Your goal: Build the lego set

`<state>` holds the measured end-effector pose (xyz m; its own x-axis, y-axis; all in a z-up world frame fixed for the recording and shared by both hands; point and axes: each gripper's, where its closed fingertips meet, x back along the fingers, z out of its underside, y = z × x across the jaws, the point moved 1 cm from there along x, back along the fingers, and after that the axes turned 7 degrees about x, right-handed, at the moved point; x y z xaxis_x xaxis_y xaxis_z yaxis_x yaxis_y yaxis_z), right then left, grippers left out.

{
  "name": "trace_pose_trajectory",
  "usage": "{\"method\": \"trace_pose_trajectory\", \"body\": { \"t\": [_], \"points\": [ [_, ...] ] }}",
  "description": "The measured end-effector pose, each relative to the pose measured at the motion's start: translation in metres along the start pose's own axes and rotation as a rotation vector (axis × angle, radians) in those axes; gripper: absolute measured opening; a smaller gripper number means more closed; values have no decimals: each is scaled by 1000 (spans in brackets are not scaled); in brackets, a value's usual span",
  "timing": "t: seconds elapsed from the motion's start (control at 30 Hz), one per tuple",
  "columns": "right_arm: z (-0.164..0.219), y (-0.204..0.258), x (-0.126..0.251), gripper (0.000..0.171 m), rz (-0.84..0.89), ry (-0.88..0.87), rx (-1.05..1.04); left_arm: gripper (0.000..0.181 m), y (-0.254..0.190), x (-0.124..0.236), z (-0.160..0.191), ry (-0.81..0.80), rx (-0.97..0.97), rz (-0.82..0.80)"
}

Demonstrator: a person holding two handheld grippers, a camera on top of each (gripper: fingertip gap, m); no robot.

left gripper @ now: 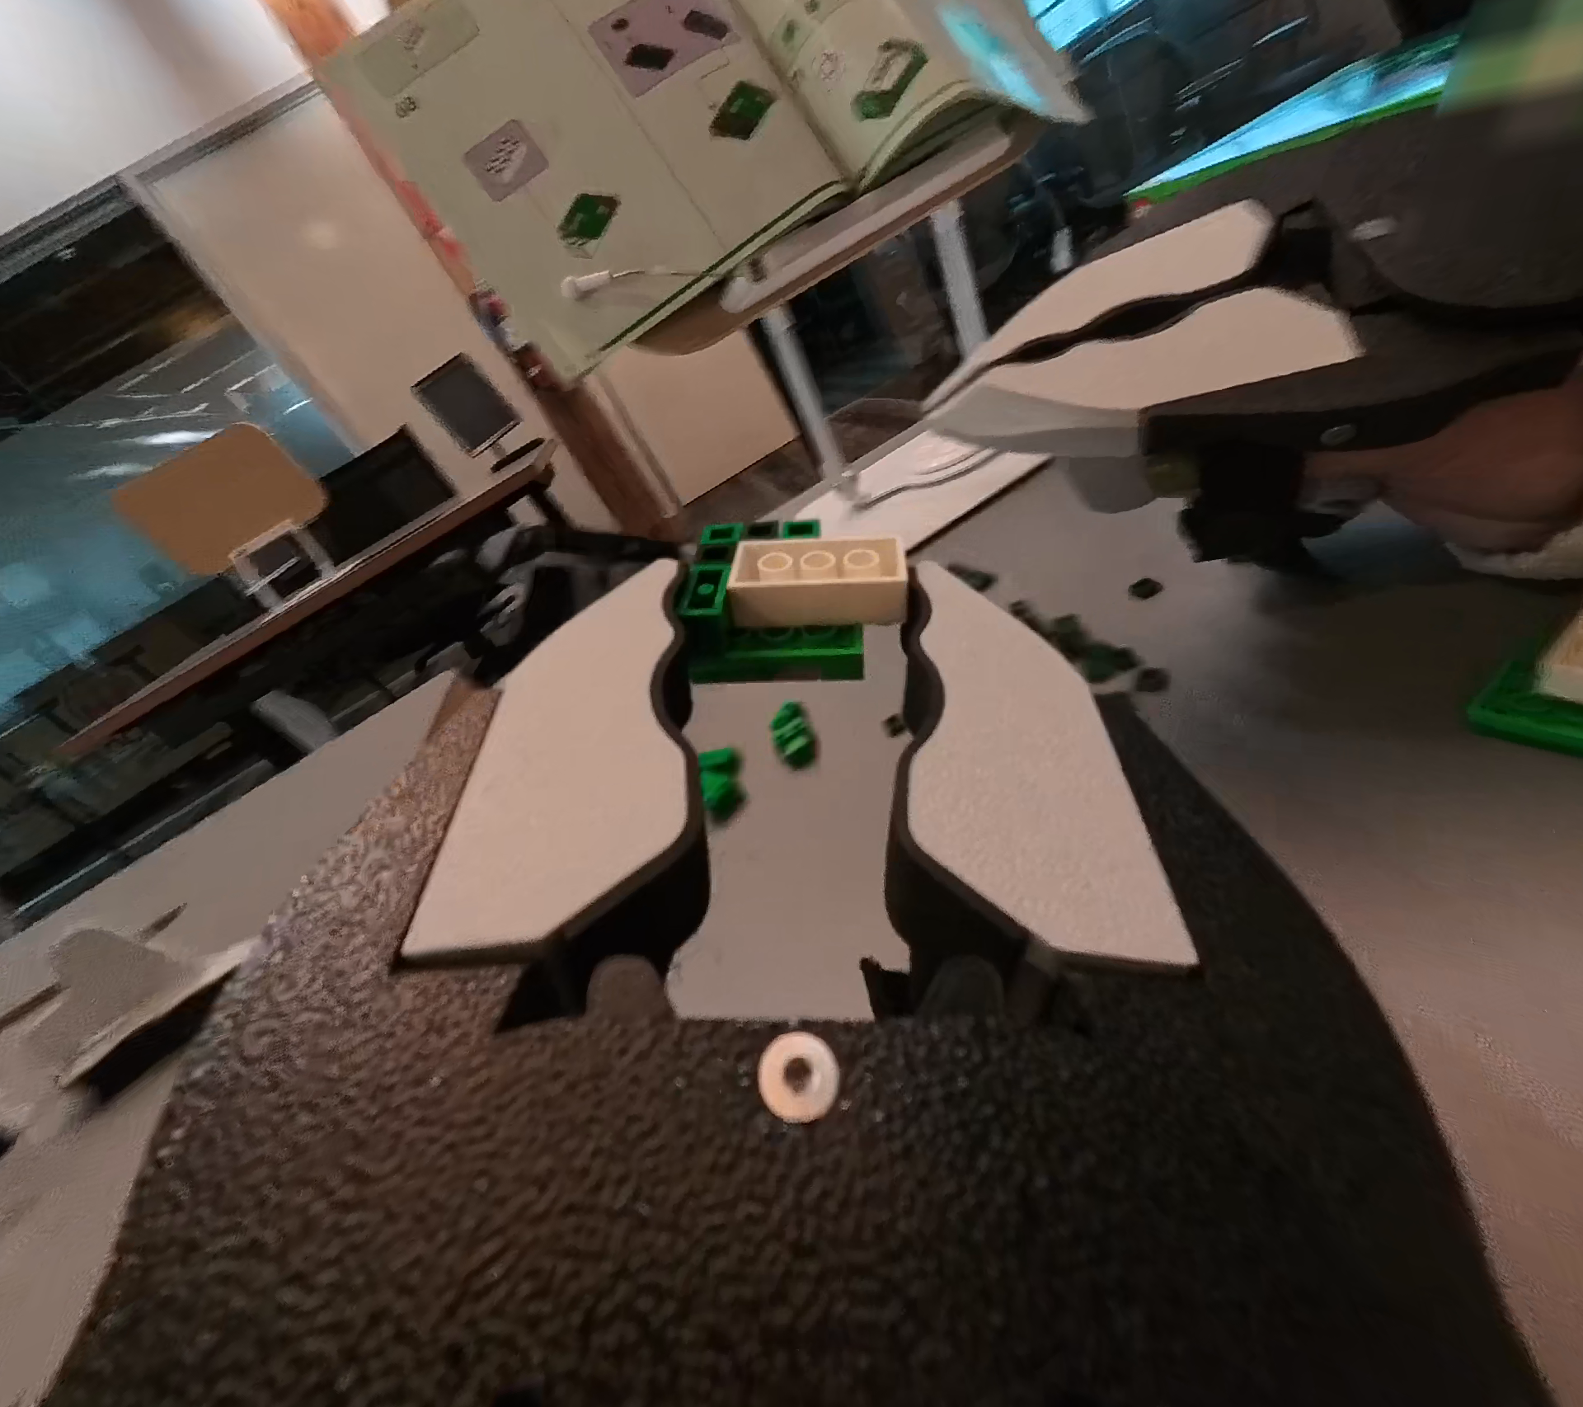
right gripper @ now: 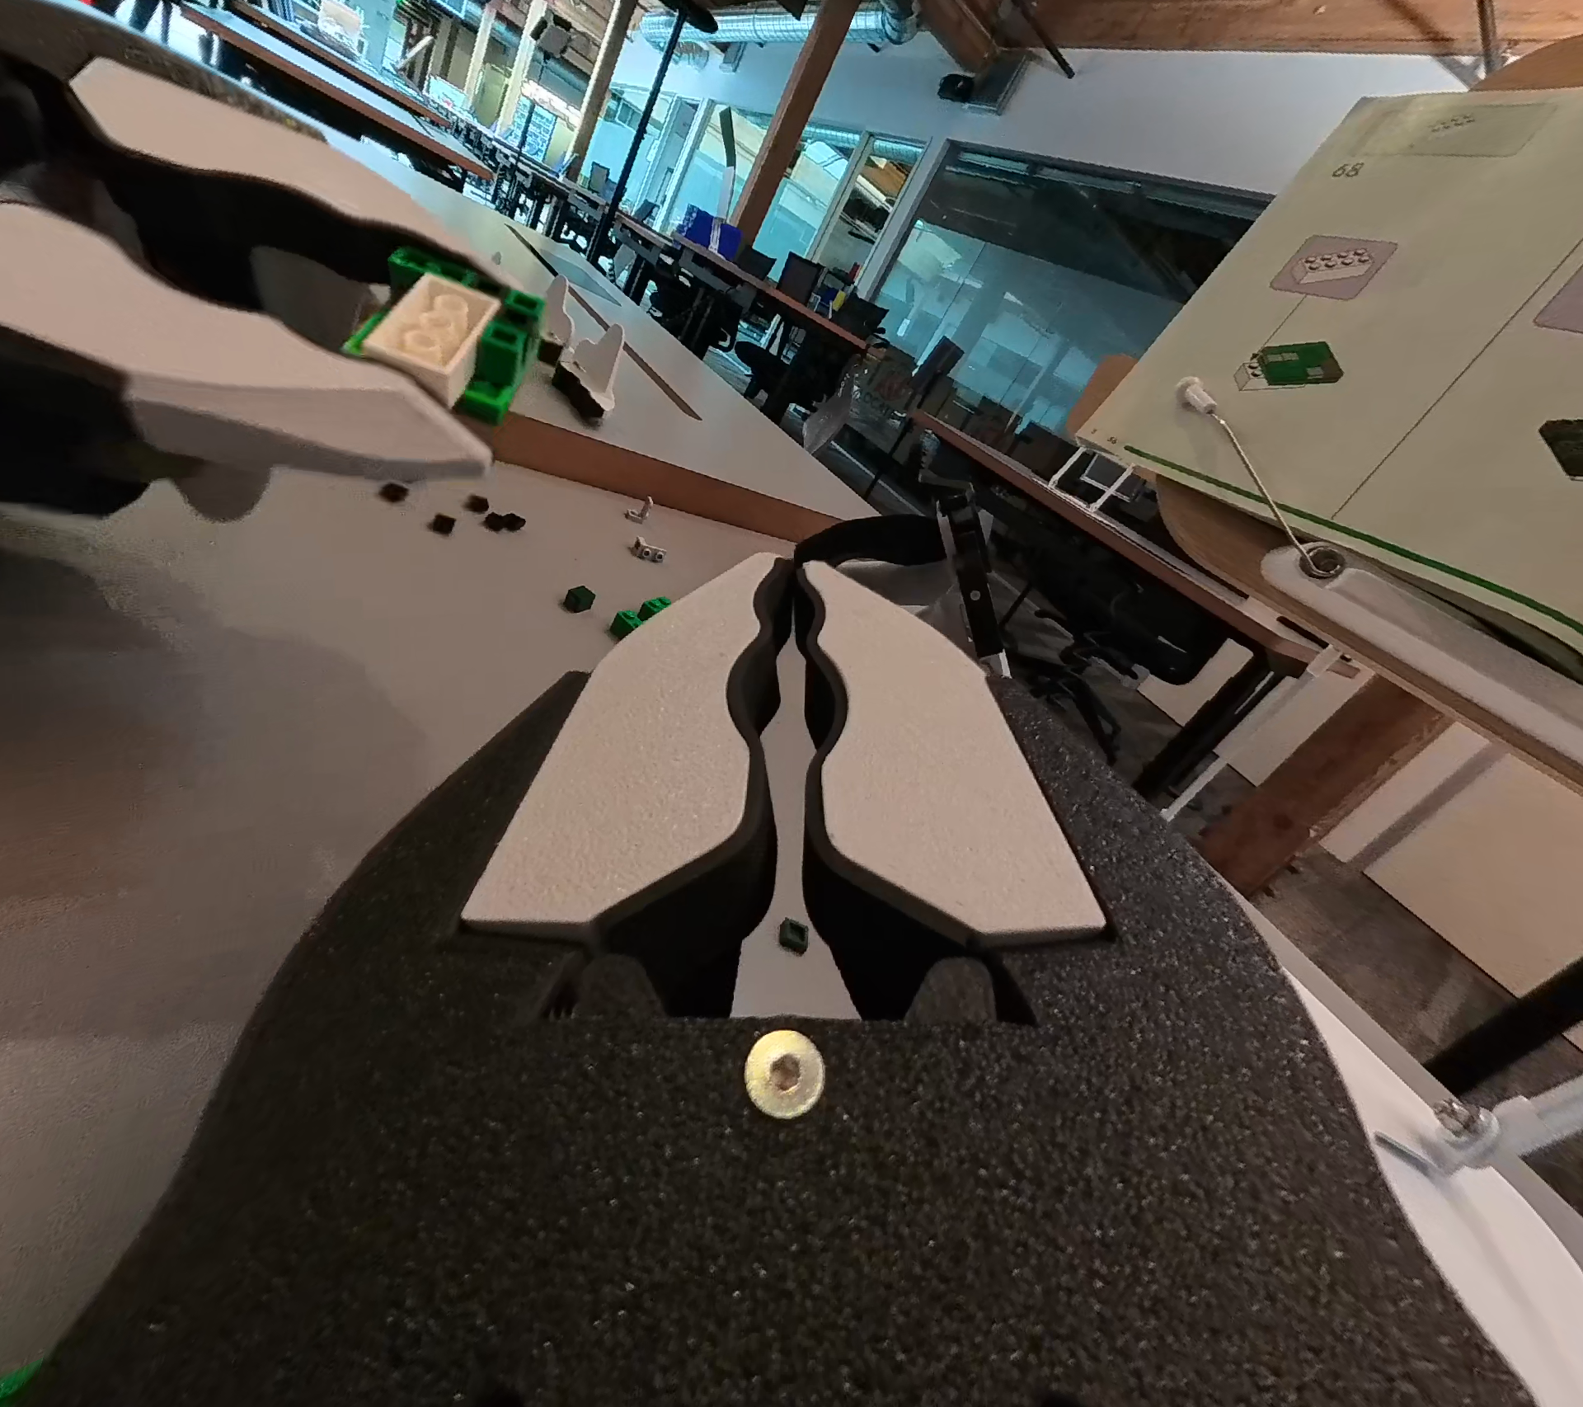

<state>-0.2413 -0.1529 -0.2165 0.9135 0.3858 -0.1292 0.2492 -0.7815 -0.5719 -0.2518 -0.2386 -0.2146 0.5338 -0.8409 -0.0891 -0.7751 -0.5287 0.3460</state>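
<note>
My left gripper (left gripper: 798,595) is shut on a small lego assembly: a white brick (left gripper: 818,582), underside up, joined to green bricks (left gripper: 775,650). It holds this above the grey table (left gripper: 1285,809). In the right wrist view the left gripper (right gripper: 467,359) and its assembly (right gripper: 433,333) are at the upper left. My right gripper (right gripper: 792,571) is shut with nothing between its fingers. It also shows at the right of the left wrist view (left gripper: 938,410), apart from the assembly.
An open instruction booklet (left gripper: 668,80) rests on a stand behind the table (right gripper: 1413,338). Loose green pieces (left gripper: 792,736) and dark pieces (left gripper: 1088,646) lie on the table. A green-edged partial build (left gripper: 1508,715) sits at the right. Small pieces (right gripper: 634,616) lie ahead of the right gripper. The tips of one gripper are about 8 cm away from the tips of the other.
</note>
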Motion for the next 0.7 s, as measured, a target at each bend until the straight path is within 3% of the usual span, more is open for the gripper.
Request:
{"method": "trace_pose_trajectory", "body": {
  "t": [0.17,0.33,0.53,0.7],
  "points": [
    [0,-1,1,0,6,6,2,46,59,13,17,47,136,-217],
    [4,6,-1,4,-70,39,-66,46,84,22,16,-2,157,-297],
    [22,5,-17,12,-245,244,-122,46,90,22,14,-28,157,-314],
    [51,11,-58,26,-500,587,-302,46,100,24,15,-45,196,-337]
  ]
}}
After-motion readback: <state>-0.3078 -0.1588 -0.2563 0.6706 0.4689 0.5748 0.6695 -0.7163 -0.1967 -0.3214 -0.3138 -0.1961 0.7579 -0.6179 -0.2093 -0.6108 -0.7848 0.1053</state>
